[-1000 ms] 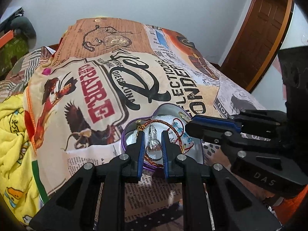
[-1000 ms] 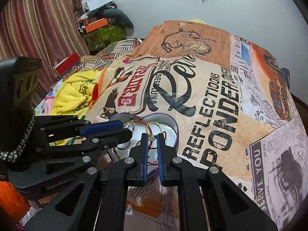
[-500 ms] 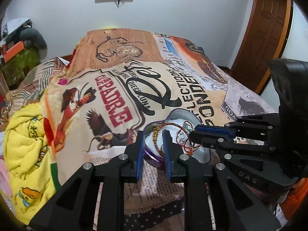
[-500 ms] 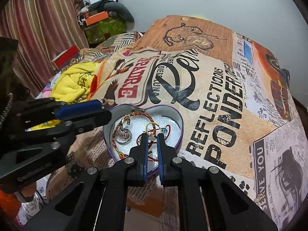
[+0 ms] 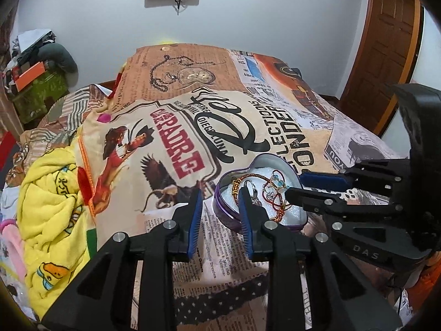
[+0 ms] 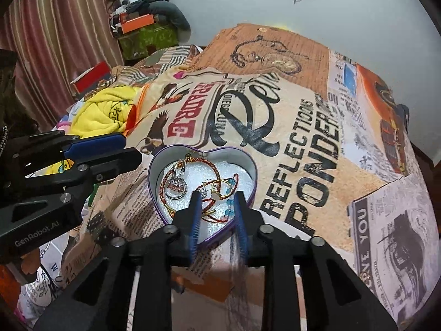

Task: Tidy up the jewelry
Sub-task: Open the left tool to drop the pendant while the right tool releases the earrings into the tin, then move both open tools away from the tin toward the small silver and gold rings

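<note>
Right gripper [image 6: 216, 197] sits nearest the work, jaws parted wide and holding nothing, their tips poised over the pointed near end of the heart-shaped tin [image 6: 252, 165] on the bed [image 6: 317, 143]. Straight ahead between those jaws lies the tangle of red cord bracelet [image 6: 212, 201] and gold ring [image 6: 219, 189], so the right looks best placed for a pick. Further left in the tin sit the silver rings [image 6: 176, 183]. The left gripper [image 5: 220, 197], jaws also open and empty, hangs beside the tin's left wall, its right jaw over the rim.
</note>
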